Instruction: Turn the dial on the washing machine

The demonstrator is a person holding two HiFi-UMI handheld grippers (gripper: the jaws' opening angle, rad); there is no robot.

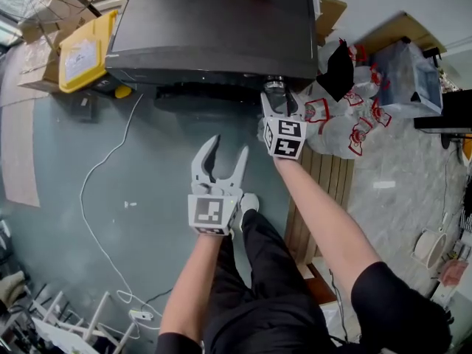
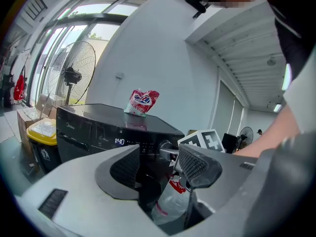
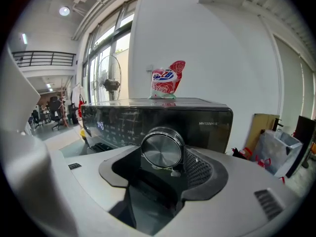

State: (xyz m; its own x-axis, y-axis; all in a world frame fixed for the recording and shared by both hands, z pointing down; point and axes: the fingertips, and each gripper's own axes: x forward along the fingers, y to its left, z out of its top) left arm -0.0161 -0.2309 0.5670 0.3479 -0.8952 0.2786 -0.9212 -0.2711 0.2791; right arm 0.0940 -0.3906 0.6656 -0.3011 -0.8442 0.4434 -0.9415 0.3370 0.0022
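Observation:
The black washing machine stands at the top of the head view, and its round metal dial sits at the right end of the front panel. My right gripper reaches up to the dial. In the right gripper view the dial fills the gap between the two pads of the right gripper, which is shut on it. My left gripper hangs lower in front of the machine, open and empty. In the left gripper view the left gripper points at the panel, and the dial shows beyond it.
A red and white detergent bag lies on top of the machine. A yellow bin stands to its left, and plastic bags and a clear box are piled to its right. A white cable runs over the floor.

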